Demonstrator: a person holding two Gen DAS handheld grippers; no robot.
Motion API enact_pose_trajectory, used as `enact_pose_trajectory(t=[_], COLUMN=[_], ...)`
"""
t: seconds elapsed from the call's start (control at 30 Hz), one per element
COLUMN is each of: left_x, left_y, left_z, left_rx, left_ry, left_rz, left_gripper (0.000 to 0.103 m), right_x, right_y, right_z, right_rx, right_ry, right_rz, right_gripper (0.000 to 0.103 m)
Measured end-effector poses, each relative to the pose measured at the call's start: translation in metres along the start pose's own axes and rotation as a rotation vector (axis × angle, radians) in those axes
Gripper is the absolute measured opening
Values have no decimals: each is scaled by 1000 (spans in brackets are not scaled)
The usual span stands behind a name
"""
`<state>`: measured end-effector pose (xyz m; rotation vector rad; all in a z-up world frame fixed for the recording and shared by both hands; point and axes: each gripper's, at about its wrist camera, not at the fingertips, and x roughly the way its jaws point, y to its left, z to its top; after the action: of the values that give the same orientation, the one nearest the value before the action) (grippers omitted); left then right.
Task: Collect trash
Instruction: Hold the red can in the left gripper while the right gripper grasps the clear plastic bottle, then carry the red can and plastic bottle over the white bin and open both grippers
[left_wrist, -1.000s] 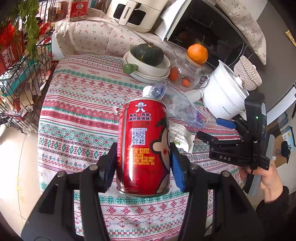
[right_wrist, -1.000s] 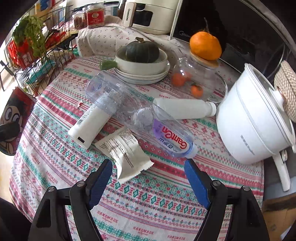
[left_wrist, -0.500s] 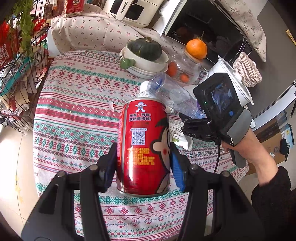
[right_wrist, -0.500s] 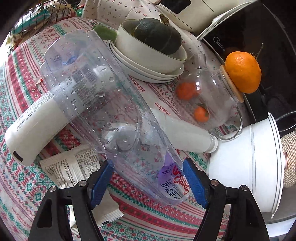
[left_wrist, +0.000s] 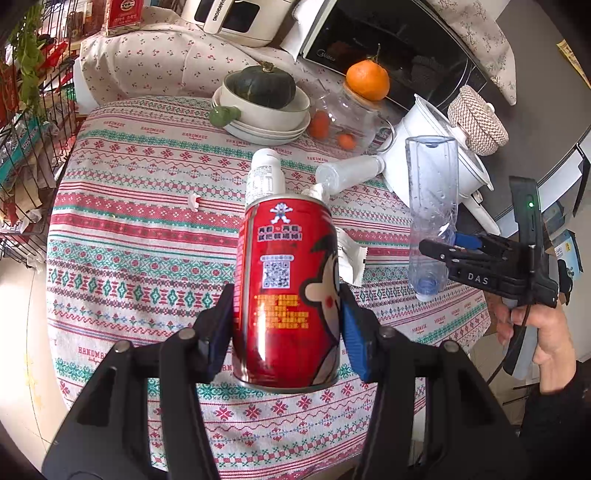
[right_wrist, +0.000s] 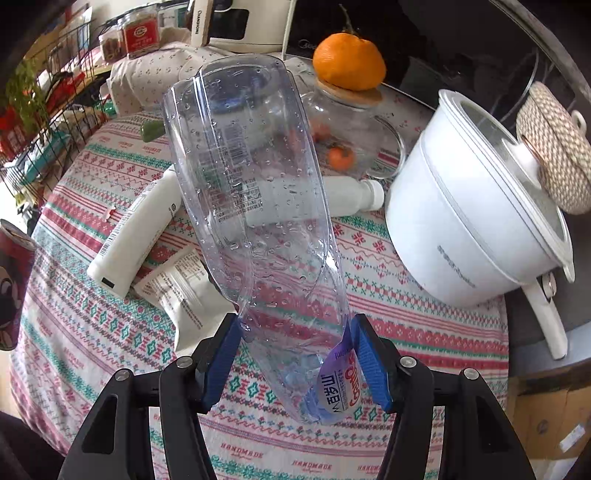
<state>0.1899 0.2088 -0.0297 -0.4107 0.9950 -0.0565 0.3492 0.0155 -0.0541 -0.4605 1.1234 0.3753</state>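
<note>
Left gripper (left_wrist: 286, 328): jaws clamped on the red can (left_wrist: 288, 291), upright, held above the table (left_wrist: 147, 206), centre of the left wrist frame.

Right gripper (right_wrist: 295, 358): jaws have just been closing and now pinch the clear plastic bottle (right_wrist: 255, 206) near its neck end, purple label by the right pad. Bottle is off the cloth, base pointing to the top of the frame, cap end down.

Lying on the table behind it: white tube (right_wrist: 138, 229) at centre left, crumpled white wrapper (right_wrist: 177, 291) just below it, small white bottle (right_wrist: 347, 199) on its side at centre.

White pot (right_wrist: 472, 221) at right, glass jar (right_wrist: 354, 140) with an orange (right_wrist: 349, 61) on its lid at top centre.
</note>
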Motion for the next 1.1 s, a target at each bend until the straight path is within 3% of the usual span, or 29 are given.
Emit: enact_pose_trajectory(t=[0.17, 0.57, 0.8, 1.1], left_x=[7, 32, 52, 69], left_y=[-21, -103, -156, -216], left_z=[-10, -47, -76, -110], left_rx=[51, 229, 343, 481], left_ry=[27, 121, 189, 240], left_rz=[-25, -124, -182, -242], left_gripper=[55, 55, 54, 55], right_x=[-34, -107, -107, -80], right_y=[-38, -117, -152, -188], right_z=[-60, -220, -288, -364], right_rx=[154, 431, 560, 718], right_ry=[-14, -97, -64, 64], right_rz=[89, 99, 93, 110], right_gripper=[62, 62, 62, 62])
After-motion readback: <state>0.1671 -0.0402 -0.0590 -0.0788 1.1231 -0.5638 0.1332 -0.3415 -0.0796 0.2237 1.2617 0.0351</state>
